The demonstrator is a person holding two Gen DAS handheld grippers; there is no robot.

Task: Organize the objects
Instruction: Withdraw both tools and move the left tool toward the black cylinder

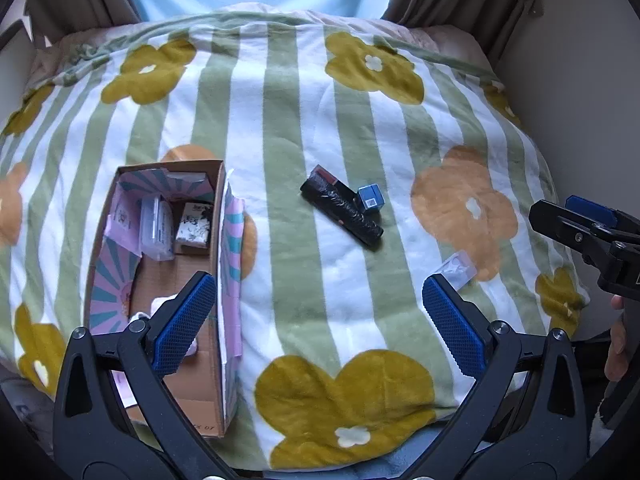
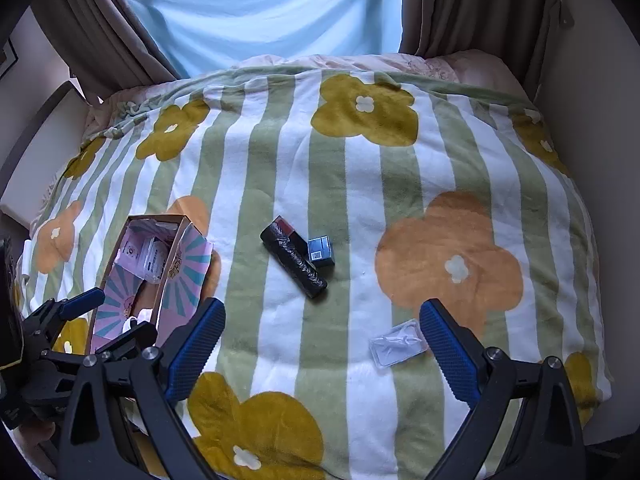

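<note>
Black plastic left gripper and right gripper: 2 blue textured pads each, silver screws, bare skin behind.

The cardboard box lies on the blanket, near its left side. Inside the box, at its far end, a clear case stands just left of a small patterned packet. To the right of the box, well apart from it, lies a roll of bags; a small cube box touches the roll's right side. Farther right of the box and nearer than the roll, a flat clear packet lies alone on the blanket.
</note>
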